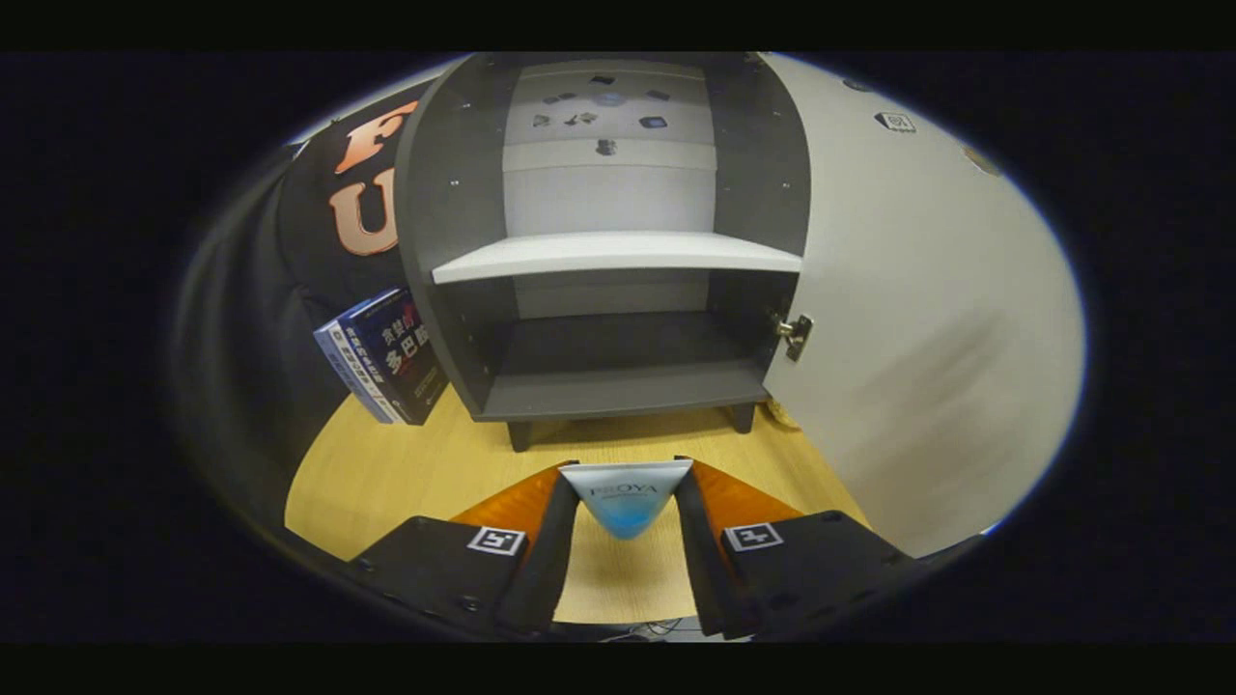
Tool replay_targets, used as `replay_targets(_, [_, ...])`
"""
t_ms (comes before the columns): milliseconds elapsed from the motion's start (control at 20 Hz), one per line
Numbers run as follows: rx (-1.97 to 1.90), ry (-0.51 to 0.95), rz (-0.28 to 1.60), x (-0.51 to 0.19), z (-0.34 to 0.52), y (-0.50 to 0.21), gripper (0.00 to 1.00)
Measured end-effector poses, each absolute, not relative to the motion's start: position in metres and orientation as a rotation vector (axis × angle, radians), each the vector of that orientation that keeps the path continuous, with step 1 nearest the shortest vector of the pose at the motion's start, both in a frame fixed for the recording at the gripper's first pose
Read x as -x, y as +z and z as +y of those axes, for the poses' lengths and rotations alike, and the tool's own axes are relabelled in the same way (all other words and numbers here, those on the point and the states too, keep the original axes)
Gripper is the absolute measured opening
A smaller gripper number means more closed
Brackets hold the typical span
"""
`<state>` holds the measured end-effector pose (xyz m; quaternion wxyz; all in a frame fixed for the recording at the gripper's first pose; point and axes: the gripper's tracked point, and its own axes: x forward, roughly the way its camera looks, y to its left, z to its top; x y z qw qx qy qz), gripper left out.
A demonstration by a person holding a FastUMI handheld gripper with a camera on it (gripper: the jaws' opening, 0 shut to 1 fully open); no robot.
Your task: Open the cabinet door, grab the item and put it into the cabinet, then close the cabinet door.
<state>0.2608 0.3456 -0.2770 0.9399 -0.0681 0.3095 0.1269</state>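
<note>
While you are holding the gripper [626,502] low over the wooden table [386,473], its two fingers are pressing from both sides on one small box [626,497], closed only as far as the box's width allows. The box is sitting between the fingertips, its near face tapering down toward you, so its long axis seems to be running up and down rather than across the fingers. Straight ahead and a little above the tips, the cabinet [454,193] is standing open; the lower compartment [618,352] is lying directly beyond the box, with one pale shelf [618,256] dividing it from the upper one. One door [927,319] is hanging swung out to the right, its hinge [794,333] just beside the opening. Two books [391,357] are leaning against the cabinet's left wall. Judging from this, you are carrying the box forward into the lower compartment, keeping left of the door.
</note>
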Motion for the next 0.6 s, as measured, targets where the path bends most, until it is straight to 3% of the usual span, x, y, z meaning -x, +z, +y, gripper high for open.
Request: replay_targets(600, [0.187, 0.275, 0.479, -0.357, 0.387, -0.121, 0.61])
